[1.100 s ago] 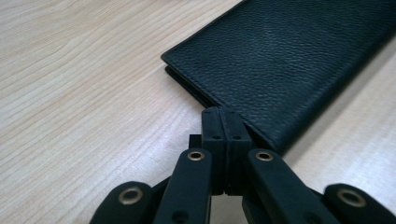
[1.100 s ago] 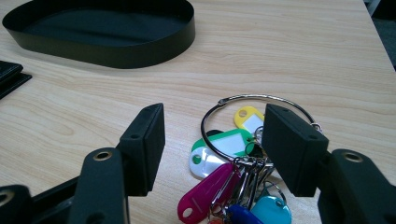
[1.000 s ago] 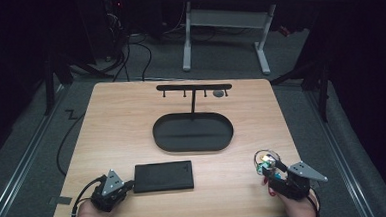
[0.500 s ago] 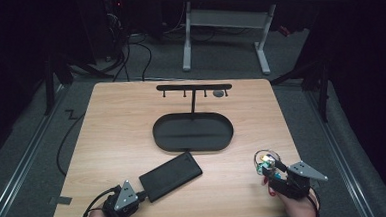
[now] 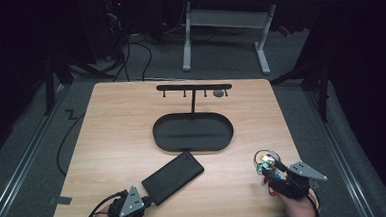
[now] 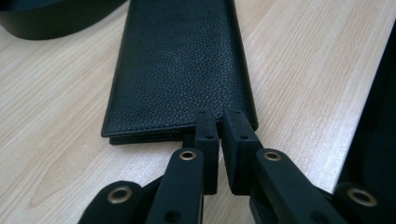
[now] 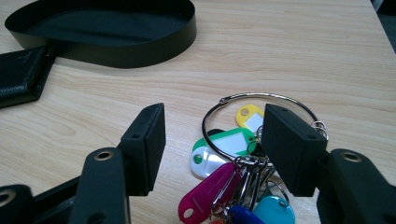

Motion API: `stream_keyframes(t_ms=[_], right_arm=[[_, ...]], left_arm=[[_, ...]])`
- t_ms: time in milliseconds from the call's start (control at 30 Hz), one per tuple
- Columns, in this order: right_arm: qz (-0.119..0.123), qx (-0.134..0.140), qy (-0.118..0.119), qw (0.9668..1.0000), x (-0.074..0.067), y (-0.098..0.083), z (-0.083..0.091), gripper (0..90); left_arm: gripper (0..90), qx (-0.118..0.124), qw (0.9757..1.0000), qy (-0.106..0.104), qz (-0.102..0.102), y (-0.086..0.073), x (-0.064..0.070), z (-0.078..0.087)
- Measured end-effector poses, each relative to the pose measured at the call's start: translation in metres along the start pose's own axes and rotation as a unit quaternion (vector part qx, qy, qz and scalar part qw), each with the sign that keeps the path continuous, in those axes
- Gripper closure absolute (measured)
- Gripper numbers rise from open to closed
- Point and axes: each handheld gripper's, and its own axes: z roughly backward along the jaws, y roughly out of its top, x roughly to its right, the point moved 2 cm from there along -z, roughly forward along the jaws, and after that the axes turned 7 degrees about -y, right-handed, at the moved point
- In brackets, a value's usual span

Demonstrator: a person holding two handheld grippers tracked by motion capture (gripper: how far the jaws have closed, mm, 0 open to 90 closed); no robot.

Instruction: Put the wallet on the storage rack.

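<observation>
Wooden table [image 5: 117,142] in dark room. Lower left: left gripper [image 5: 144,200], jaws just eased slightly, nearly closed at wallet [image 5: 173,177] edge. Centre: oval black tray [image 5: 193,133], nothing inside. Lower right: right gripper [image 5: 265,168] released, straddling key ring [image 7: 243,158].

A black grained leather wallet [image 5: 173,177] lies flat and closed, slantwise on the table; a key ring [image 7: 243,154] with coloured tags lies apart from it

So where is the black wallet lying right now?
In the high view the black leather wallet lies slanted on the table's near left part, its far corner just short of the oval tray, its near end at the left gripper.
</observation>
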Motion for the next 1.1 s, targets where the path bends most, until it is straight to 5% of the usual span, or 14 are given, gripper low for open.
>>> stream_keyframes(t_ms=[200, 633, 1100], right_arm=[[-0.003, -0.001, 0.000, 1.0000, 0.002, 0.000, 0.000, 40.8], [0.000, -0.001, -0.001, 1.0000, 0.000, 0.000, -0.001, 40.8], [-0.006, 0.002, 0.004, 1.0000, 0.003, -0.001, 0.001, 40.9]], left_arm=[[80.8, 0.019, 0.9997, 0.014, 0.000, 0.001, -0.001, 0.006], [46.1, 0.033, 0.9993, 0.016, -0.010, 0.014, 0.003, -0.006], [40.8, -0.004, 0.9974, 0.027, -0.067, 0.047, 0.007, -0.058]])
